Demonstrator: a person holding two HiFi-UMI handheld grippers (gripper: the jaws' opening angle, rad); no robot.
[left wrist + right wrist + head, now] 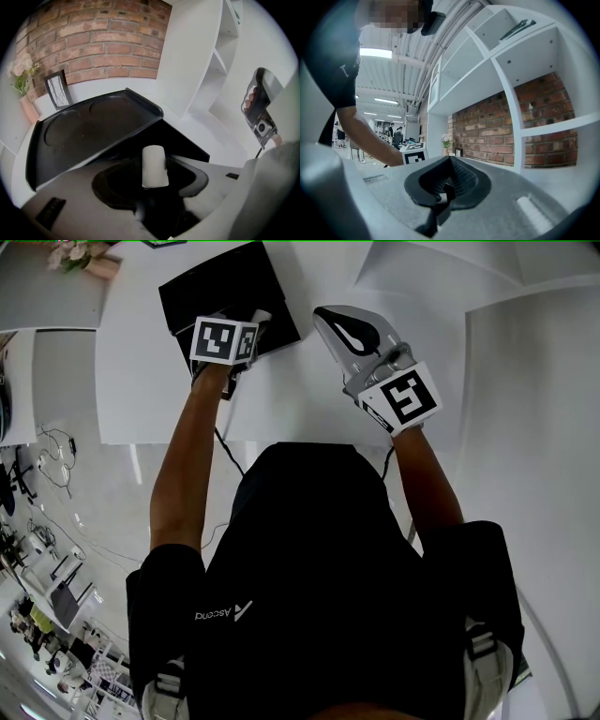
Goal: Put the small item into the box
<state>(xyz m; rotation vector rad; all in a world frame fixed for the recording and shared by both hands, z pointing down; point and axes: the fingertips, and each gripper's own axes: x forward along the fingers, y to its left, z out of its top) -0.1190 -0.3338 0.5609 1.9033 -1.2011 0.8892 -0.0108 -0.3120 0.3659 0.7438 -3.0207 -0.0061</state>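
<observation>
A black box (230, 287) with its lid (89, 129) raised stands on the white table (309, 399). My left gripper (255, 322) hangs over the box's near edge and points steeply down. In the left gripper view a small white cylinder (154, 166) stands upright between its jaws, over the box's dark inside (185, 143). A gap shows on the cylinder's left side, and the left gripper (152, 183) is open. My right gripper (326, 317) is held level to the right of the box, and the right gripper (447, 180) is shut on nothing.
A picture frame (57, 89) and a vase of flowers (23, 89) stand behind the box against a brick wall. A white shelf unit (220, 56) rises at the right. A cable runs from the left gripper down off the table's front edge.
</observation>
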